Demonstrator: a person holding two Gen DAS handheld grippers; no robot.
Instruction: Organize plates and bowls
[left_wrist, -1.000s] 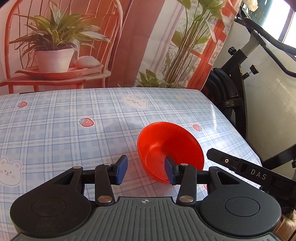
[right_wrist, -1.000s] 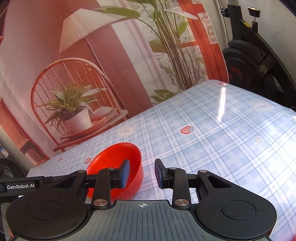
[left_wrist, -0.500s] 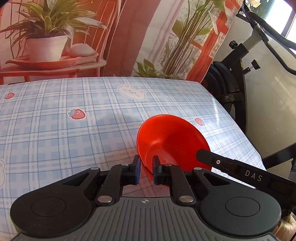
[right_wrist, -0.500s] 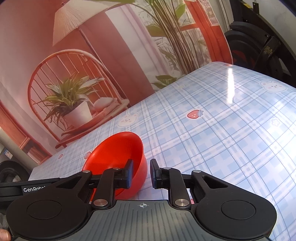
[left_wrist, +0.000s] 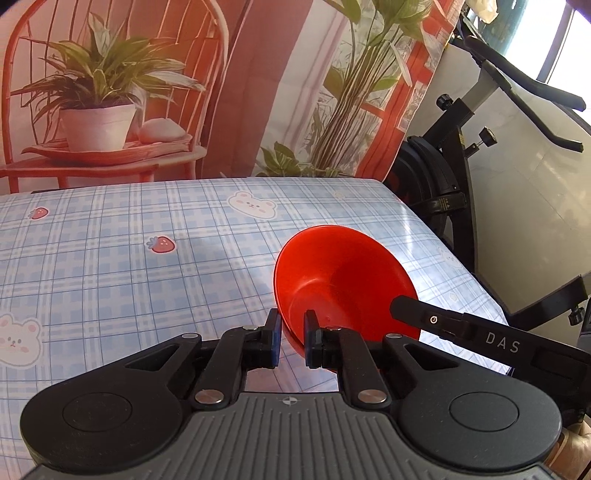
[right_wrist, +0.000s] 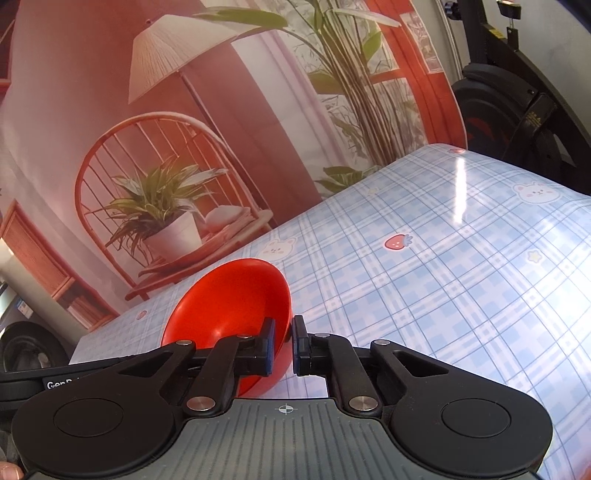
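A red plastic bowl (left_wrist: 343, 280) is held tilted over the blue plaid tablecloth (left_wrist: 110, 273). My left gripper (left_wrist: 291, 339) is shut on the bowl's near left rim, one pad outside the wall and one inside. In the right wrist view the same bowl (right_wrist: 229, 302) shows at lower left, and my right gripper (right_wrist: 282, 345) is shut on its right rim. The right gripper's black arm (left_wrist: 480, 334) crosses behind the bowl in the left wrist view. No plates are in view.
A printed backdrop (left_wrist: 229, 92) of a chair and plants hangs behind the table. A black exercise bike (left_wrist: 450, 184) stands past the table's right edge (left_wrist: 436, 229). The tablecloth (right_wrist: 443, 280) stretches away to the right of the bowl.
Both grippers closed from open onto opposite sides of the bowl's rim. The bowl now sits a little more tilted between them.
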